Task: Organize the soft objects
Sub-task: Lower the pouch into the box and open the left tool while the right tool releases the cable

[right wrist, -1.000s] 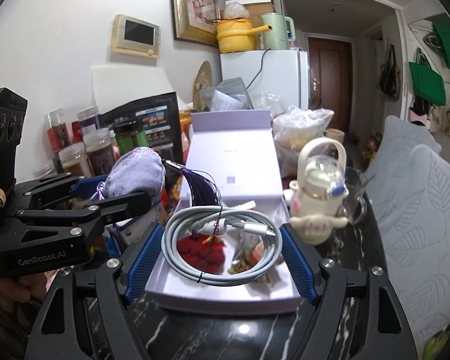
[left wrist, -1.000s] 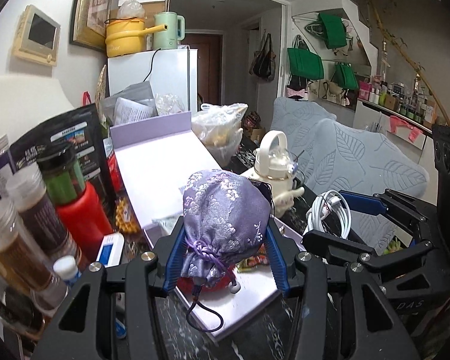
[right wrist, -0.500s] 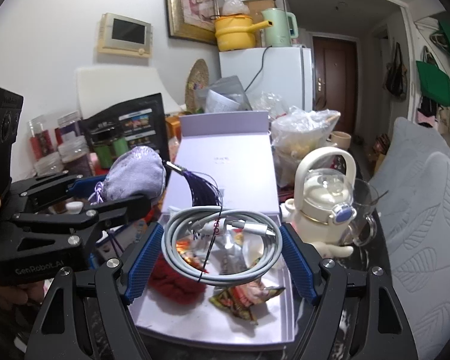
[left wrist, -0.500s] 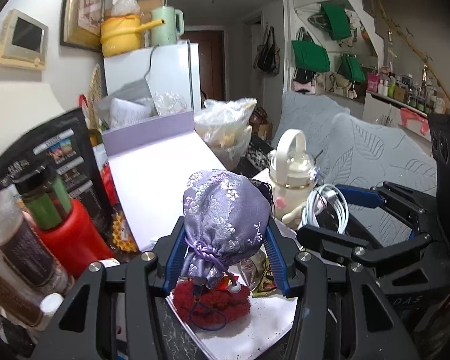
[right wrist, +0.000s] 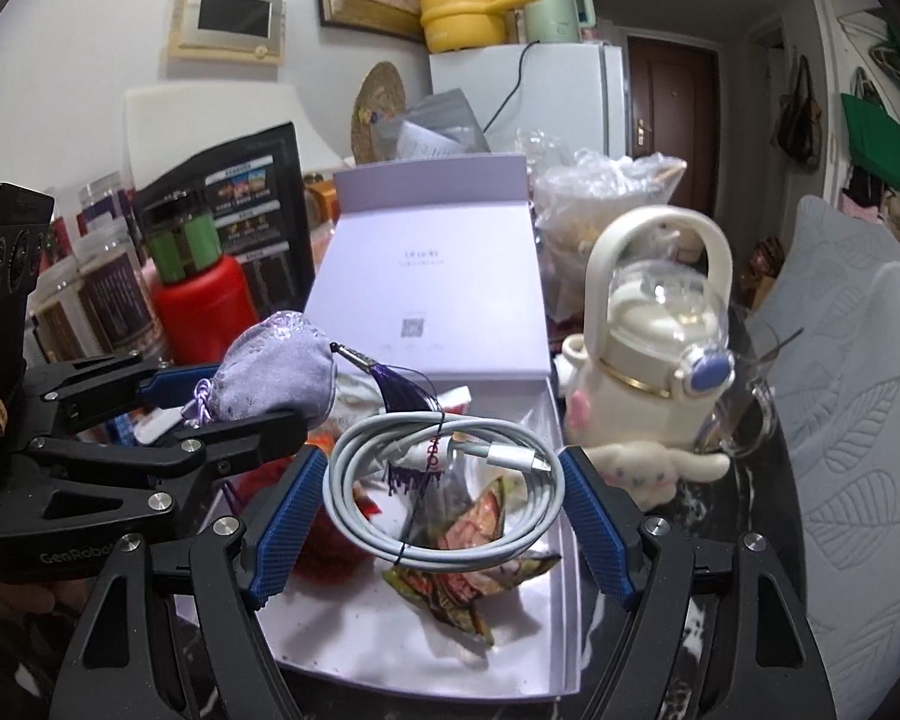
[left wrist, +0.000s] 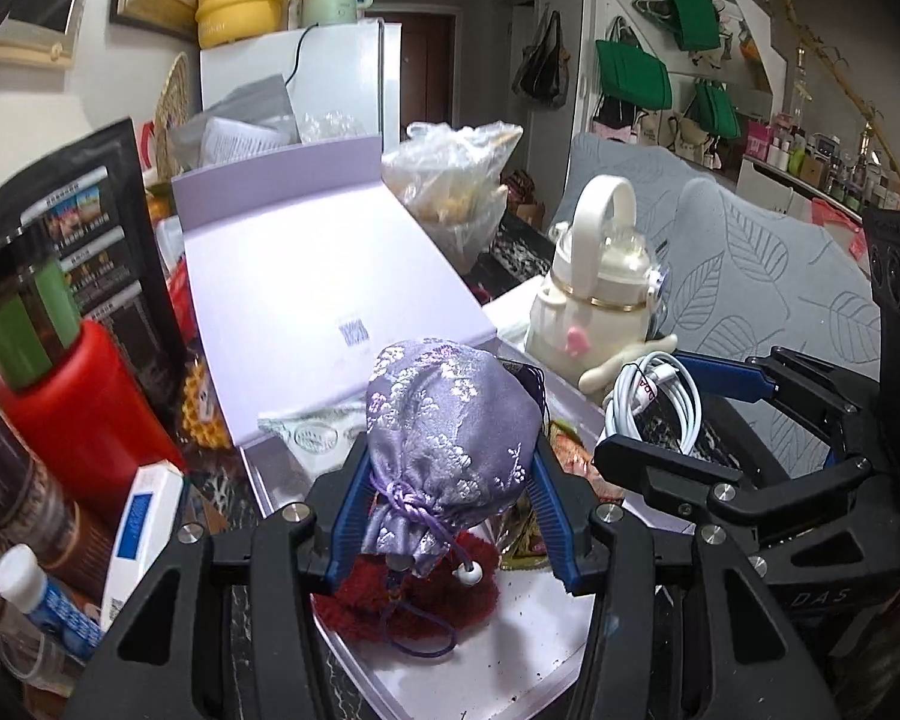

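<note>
My left gripper (left wrist: 450, 474) is shut on a purple brocade drawstring pouch (left wrist: 450, 414), its blue pads pressing both sides. The pouch hangs over the near left part of an open lavender box (left wrist: 510, 654), just above a red fuzzy item (left wrist: 432, 606). Held low over the middle of the box (right wrist: 510, 660), my right gripper (right wrist: 444, 480) is shut on a coiled white cable (right wrist: 468, 557). A colourful snack packet (right wrist: 456, 600) lies under the coil. In the right wrist view the pouch (right wrist: 282, 366) sits left of the cable, with a dark purple tassel (right wrist: 405, 399) trailing from it.
The box's raised lid (right wrist: 438, 276) stands behind. A cream kettle-shaped bottle (right wrist: 660, 354) with a plush charm stands right of the box. On the left crowd a red jar (right wrist: 204, 312), other jars and a black pouch. A plastic bag (left wrist: 450, 192) is behind, and a grey cushion (right wrist: 858, 396) lies right.
Both grippers have come forward and down over the open box, which now fills more of each view. The pouch and the cable stay gripped as before.
</note>
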A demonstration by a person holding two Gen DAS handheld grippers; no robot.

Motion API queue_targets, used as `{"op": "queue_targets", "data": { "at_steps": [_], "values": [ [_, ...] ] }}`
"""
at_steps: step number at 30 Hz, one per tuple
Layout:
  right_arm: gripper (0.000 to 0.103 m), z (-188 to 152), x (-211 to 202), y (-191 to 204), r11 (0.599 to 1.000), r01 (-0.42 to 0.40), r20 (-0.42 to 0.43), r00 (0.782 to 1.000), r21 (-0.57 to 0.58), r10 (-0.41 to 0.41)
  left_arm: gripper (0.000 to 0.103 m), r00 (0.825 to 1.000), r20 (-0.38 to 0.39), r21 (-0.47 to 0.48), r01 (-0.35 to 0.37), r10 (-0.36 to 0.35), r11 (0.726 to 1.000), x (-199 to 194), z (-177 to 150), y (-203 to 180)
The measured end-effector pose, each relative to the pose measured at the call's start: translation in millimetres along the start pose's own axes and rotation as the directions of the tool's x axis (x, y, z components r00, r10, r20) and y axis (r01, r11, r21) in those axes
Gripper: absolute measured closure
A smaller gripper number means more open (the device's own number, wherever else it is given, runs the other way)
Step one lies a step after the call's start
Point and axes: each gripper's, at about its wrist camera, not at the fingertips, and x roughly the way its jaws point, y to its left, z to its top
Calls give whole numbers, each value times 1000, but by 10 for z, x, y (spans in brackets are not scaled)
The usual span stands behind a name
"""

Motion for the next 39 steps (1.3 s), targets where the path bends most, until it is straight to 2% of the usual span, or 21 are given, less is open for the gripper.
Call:
{"op": "queue_targets", "data": {
  "at_steps": [13, 20, 25, 32, 35, 39],
  "values": [
    [24, -270, 238, -56, 1000, 7, -86, 996, 11, -6, 54, 995, -99, -4, 8, -8, 1000, 253, -227, 1],
    [24, -407, 368, -82, 1000, -18, -127, 992, 19, 20, 54, 990, -142, -2, 2, -2, 1000, 363, -348, 8],
    [24, -445, 394, -31, 1000, 6, -120, 993, -31, -10, 54, 988, -156, -18, 7, -10, 1000, 408, -407, 50],
    [24, -507, 455, 43, 994, 56, -112, 991, -96, -67, 54, 977, -215, -40, 1, -9, 999, 588, -545, 123],
    [24, -516, 490, 29, 993, 62, -110, 991, -96, -73, 54, 977, -214, -26, -11, 5, 1000, 602, -571, 106],
    [27, -563, 571, -32, 997, 38, -156, 987, -63, -47, 54, 977, -212, -17, -18, 14, 1000, 611, -559, 97]
  ]
}}
